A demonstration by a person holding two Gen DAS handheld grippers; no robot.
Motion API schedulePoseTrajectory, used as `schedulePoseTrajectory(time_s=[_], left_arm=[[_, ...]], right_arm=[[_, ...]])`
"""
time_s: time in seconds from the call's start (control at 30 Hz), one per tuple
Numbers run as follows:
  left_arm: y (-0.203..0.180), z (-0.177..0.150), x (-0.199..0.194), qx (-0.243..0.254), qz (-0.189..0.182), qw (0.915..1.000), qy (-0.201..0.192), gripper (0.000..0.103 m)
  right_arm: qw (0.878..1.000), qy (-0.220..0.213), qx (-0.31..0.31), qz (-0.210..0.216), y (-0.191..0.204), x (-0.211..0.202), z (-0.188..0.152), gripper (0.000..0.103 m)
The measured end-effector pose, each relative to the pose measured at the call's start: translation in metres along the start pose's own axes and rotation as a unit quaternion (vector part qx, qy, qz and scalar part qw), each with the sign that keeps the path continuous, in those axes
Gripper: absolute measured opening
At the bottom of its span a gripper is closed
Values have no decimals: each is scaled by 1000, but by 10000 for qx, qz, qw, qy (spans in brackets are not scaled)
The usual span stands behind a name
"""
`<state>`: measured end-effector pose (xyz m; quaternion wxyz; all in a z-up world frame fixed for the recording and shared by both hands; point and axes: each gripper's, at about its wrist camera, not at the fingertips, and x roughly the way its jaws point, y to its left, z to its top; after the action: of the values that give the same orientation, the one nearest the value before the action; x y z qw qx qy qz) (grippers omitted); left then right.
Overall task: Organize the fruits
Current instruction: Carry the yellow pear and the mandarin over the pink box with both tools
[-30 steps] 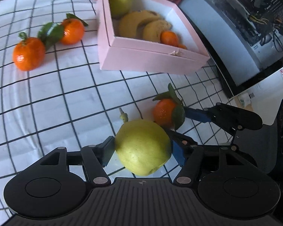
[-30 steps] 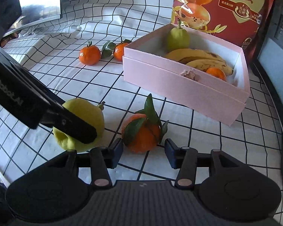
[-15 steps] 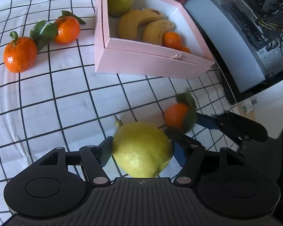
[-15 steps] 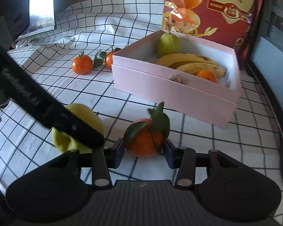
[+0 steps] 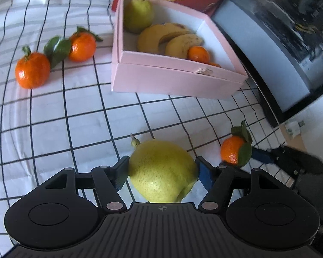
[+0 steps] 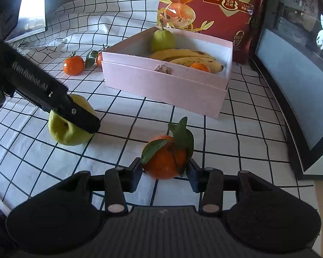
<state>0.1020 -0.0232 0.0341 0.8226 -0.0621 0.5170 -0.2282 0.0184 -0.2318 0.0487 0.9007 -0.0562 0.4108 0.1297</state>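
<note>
Left wrist view shows the left gripper with its jaws pinching a yellow pear at both flanks, stem pointing away toward the pink box. Right wrist view shows the right gripper, jaws pressed against either side of a leafy mandarin, above the checked cloth on the table, just short of the box.

Between the left tool's pads sits a pear; between the right tool's pads, a leafy mandarin. Ahead of both stands the box, holding a second pear, bananas and a small mandarin. Left of the box two mandarins lie on the desk; behind it stands a bag.
</note>
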Motion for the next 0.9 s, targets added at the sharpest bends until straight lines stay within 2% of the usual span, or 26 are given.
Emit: schedulePoseTrajectory(time_s=[0.2, 0.3, 0.4, 0.47, 0.53, 0.67, 0.77, 0.9], left_arm=[[-7, -18, -12, 369, 141, 9984, -401, 71], [-3, -17, -23, 237, -85, 9976, -639, 71], [-3, -2, -42, 80, -405, 9937, -1040, 71], [-8, 16, -62, 292, -427, 9888, -1398, 71], [-16, 39, -84, 521, -406, 9801, -1871, 71], [-32, 90, -112, 1010, -107, 9635, -2475, 71], [-38, 121, -108, 1291, 55, 9620, -2404, 71], [-40, 139, -71, 1605, 321, 9647, -2064, 71]], right_arm=[[9999, -111, -52, -60, 0, -7, 0, 44], [9998, -205, -26, -72, -2, -14, 2, 44], [9991, -420, 82, -25, -8, -23, 10, 44], [9977, -669, 116, -25, -13, -33, 21, 44], [9944, -1050, 112, -69, -19, -49, 38, 44], [9807, -1929, 255, -184, -35, -85, 78, 44], [9721, -2303, 395, -206, -47, -101, 104, 44], [9696, -2378, 445, -361, -54, -98, 117, 44]])
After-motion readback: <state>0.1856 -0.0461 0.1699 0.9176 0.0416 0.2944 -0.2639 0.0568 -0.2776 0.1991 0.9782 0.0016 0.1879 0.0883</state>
